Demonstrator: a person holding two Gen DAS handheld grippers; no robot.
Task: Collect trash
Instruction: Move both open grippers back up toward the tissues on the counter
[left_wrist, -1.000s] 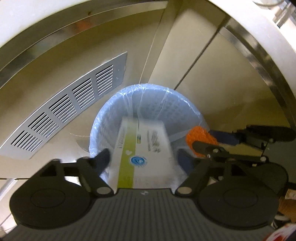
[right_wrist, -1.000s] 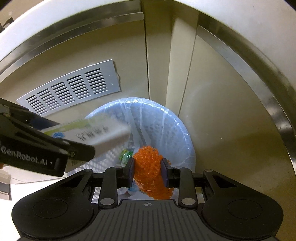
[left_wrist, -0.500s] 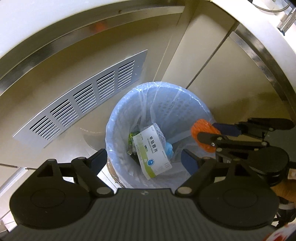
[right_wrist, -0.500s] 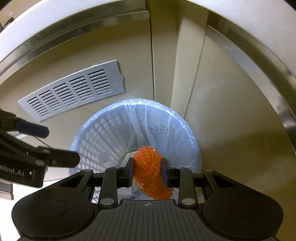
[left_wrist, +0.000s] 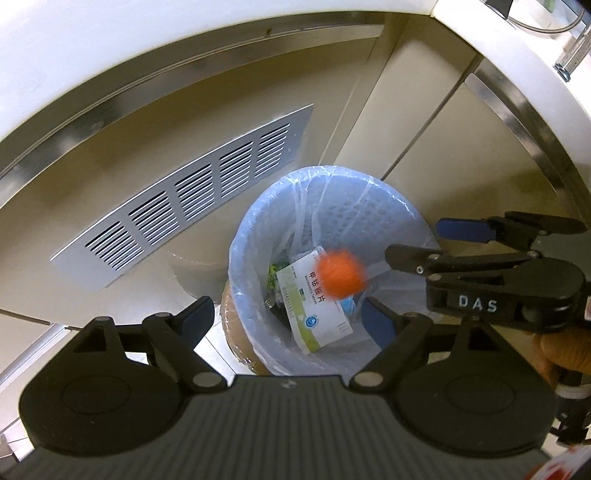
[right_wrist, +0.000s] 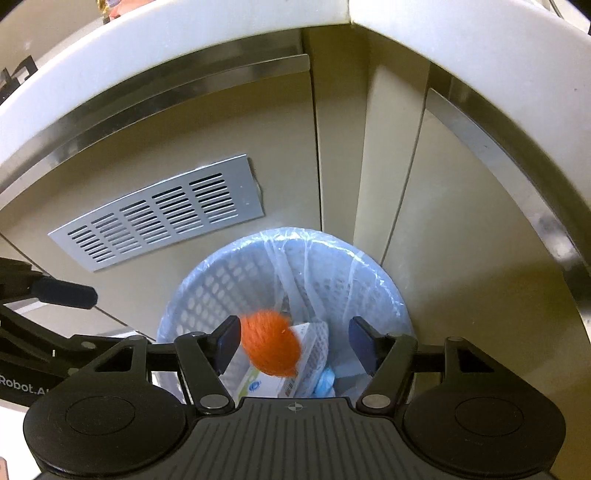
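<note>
I had both grippers over the bin (left_wrist: 391, 206), a pale blue mesh basket lined with a clear bag, standing on the floor against the beige cabinet (right_wrist: 221, 122) with its slotted vent (left_wrist: 192, 199). My left gripper (left_wrist: 291, 314) hung above the near side of the bin, its jaws spread wide with nothing between them. My right gripper (right_wrist: 295, 341) was also above the bin, its jaws spread apart. The orange ball (right_wrist: 271, 343) showed as a blur between them, close to the left jaw, but I could not tell whether it touched that jaw; nothing was pinching it. From the left wrist view the ball (left_wrist: 341, 273) hung over the bin's mouth, just off the tips of the right gripper (left_wrist: 417, 243). Down in the bin lay the white and green box (left_wrist: 317, 306), tilted against the bag, with a blue scrap (right_wrist: 327, 380) beside it and something green (left_wrist: 275, 275) behind it.
</note>
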